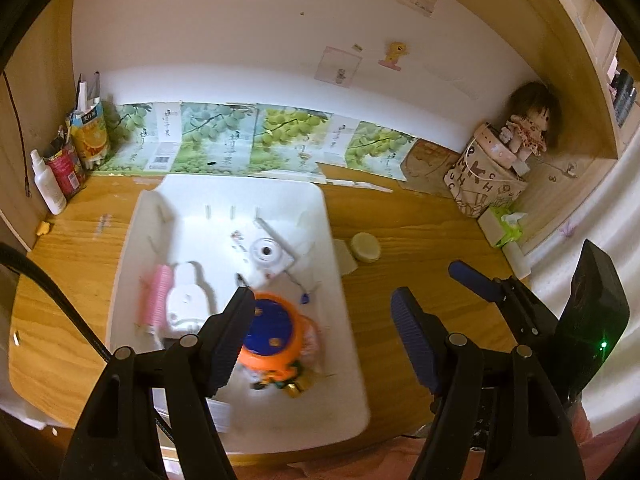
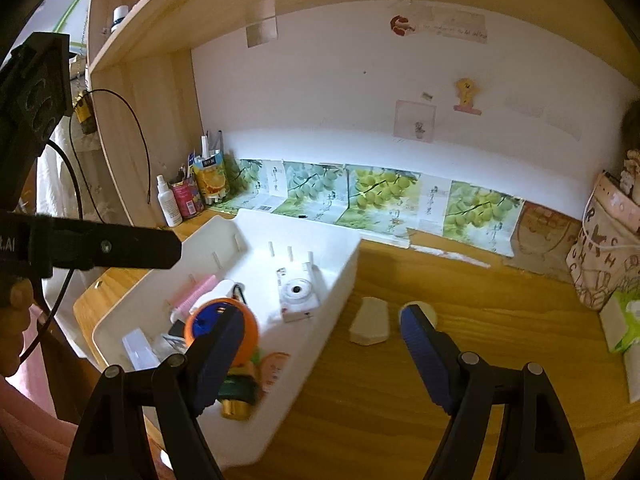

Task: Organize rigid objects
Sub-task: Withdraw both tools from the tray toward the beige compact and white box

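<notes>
A white bin [image 1: 340,280] [image 2: 340,280] on the wooden desk holds a white toy camera [image 1: 266,256] [image 2: 298,294], a pink comb [image 1: 156,300] [image 2: 198,292], a white bear-shaped item [image 1: 186,300] and an orange toy with a blue top [image 1: 276,334] [image 2: 218,320]. Right of the bin lie a pale flat piece [image 1: 345,256] [image 2: 370,320] and a round yellowish tin [image 1: 365,247] [image 2: 428,310]. My left gripper [image 1: 324,340] is open and empty above the bin's near right part. My right gripper [image 2: 320,348] [image 1: 436,284] is open and empty over the bin's right wall.
A spray bottle [image 1: 48,184] [image 2: 168,202], a red can [image 1: 64,168] and a juice carton [image 1: 90,132] [image 2: 210,180] stand at the back left. A printed bag [image 1: 484,180] [image 2: 604,264] with a doll [image 1: 528,120] and a wipes pack [image 1: 504,226] [image 2: 624,320] stand at the right.
</notes>
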A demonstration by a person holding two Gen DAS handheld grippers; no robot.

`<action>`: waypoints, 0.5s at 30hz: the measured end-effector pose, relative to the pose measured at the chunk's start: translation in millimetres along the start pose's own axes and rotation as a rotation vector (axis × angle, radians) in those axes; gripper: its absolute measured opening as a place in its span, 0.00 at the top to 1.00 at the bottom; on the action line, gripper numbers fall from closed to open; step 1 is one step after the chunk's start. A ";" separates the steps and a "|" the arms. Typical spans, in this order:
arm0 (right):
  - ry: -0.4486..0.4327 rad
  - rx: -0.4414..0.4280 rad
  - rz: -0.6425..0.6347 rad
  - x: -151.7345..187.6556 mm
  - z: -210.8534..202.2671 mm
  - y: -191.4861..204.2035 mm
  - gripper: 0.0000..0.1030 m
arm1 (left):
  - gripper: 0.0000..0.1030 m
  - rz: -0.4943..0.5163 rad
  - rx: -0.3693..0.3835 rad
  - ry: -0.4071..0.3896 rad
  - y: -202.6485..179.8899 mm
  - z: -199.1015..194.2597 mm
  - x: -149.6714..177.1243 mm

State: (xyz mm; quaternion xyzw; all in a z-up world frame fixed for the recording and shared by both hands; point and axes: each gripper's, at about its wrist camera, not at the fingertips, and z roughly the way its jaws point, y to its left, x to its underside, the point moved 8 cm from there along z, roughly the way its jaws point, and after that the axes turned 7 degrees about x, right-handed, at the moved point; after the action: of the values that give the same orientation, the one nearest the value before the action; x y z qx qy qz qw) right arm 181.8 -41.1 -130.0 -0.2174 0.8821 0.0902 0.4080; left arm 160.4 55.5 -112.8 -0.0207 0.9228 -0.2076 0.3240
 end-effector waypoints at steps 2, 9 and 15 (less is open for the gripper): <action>-0.007 -0.014 -0.013 -0.3 -3.4 -13.2 0.21 | 0.28 -0.011 -0.010 -0.008 -12.3 3.4 1.1; -0.016 -0.038 -0.052 2.5 -7.8 -58.4 0.21 | 0.28 -0.067 -0.034 -0.040 -46.0 17.3 6.0; -0.028 -0.054 -0.122 1.8 -6.5 -91.6 0.21 | 0.28 -0.122 -0.063 -0.061 -66.8 35.0 9.3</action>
State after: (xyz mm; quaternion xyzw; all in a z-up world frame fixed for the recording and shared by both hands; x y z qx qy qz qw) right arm 218.2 -125.3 -125.5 -0.2805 0.8587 0.0919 0.4189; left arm 167.9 -20.0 -116.5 -0.0935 0.9155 -0.1972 0.3380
